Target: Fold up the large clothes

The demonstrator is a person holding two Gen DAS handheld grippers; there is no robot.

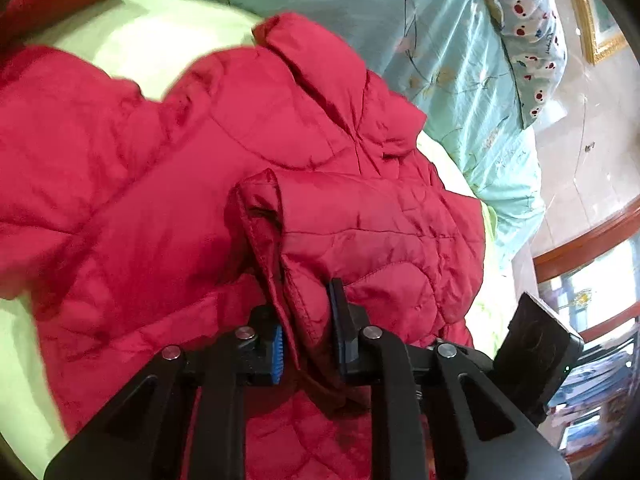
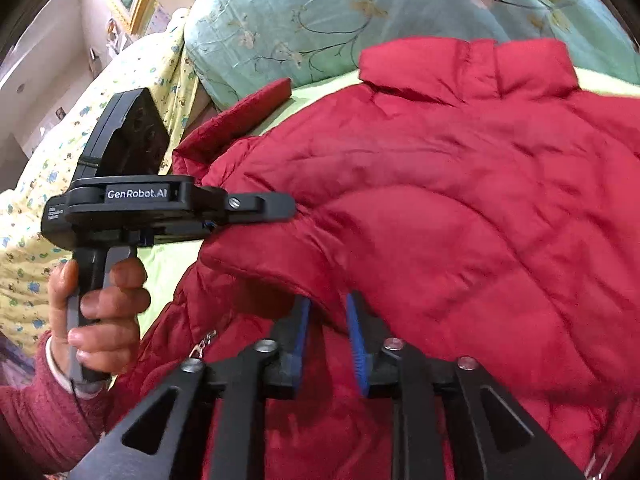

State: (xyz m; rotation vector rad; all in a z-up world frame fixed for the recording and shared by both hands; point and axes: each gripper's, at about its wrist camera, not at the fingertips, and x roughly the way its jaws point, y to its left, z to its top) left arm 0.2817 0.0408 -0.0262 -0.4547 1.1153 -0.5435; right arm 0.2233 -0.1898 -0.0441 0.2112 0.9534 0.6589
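Two claws on a red quilted puffer jacket (image 1: 208, 184)

Left claw (image 1: 306, 344) pinches a folded jacket edge tight; right claw (image 2: 328, 344) stands slightly parted around jacket fabric, on the green bed sheet (image 1: 152, 36).

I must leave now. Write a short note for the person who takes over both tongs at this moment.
Left tongs: shut on a fold of the red jacket.
Right tongs: jaws a little apart around the jacket's folded edge; a firm grip is not clear.
Jacket lies on the light green sheet, collar toward the floral quilt.
Done: one side seems folded over.
Left: the remaining folds, then smoothing.
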